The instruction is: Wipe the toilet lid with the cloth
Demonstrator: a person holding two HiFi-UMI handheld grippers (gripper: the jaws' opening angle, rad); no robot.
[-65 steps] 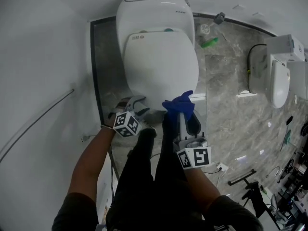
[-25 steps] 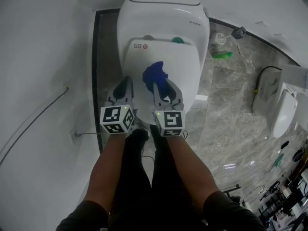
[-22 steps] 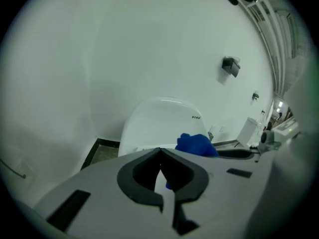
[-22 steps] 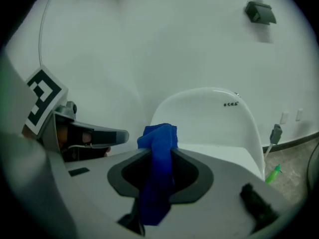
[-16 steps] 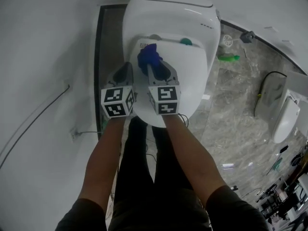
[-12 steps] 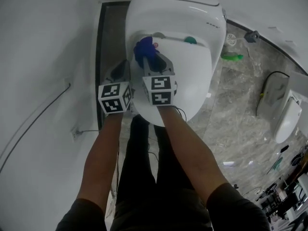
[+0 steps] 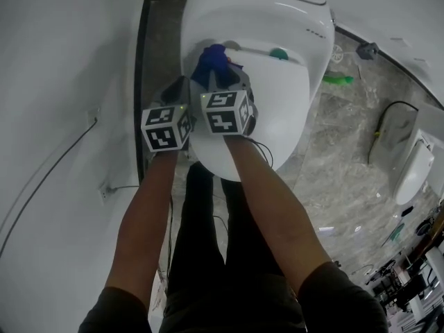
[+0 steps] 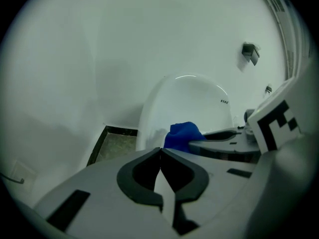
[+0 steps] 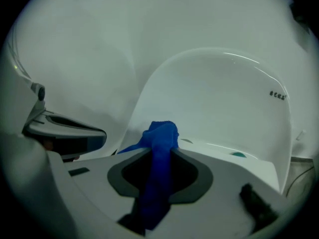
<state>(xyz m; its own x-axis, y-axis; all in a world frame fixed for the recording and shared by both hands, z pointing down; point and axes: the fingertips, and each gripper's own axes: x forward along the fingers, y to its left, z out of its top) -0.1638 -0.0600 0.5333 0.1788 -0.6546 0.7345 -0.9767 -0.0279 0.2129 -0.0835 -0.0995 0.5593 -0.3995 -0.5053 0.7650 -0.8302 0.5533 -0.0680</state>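
Head view: a blue cloth (image 7: pixel 210 60) is carried just ahead of the right gripper (image 7: pixel 220 78), over the rear of the toilet lid (image 7: pixel 277 109). Left gripper view: the left gripper (image 8: pixel 160 156) is seen closed and empty, with the cloth to its right. Right gripper view: the cloth is clamped between the jaws; flat, even pressure is likely needed.

"What's crowding me on the left?"

"I'm seeing the wall (image 7: pixel 62 82) hemming in the narrow floor strip (image 7: pixel 159 40) beside the toilet, and the left hand-held gripper (image 7: pixel 177 89) is sitting just beside the right hand-held gripper (image 7: pixel 223 80)."

"And ahead?"

"The toilet's rear housing (image 7: pixel 257 12) is rising up and blocking me. The toilet lid (image 7: pixel 281 116) is lying bare toward the right, so I'm finding room there."
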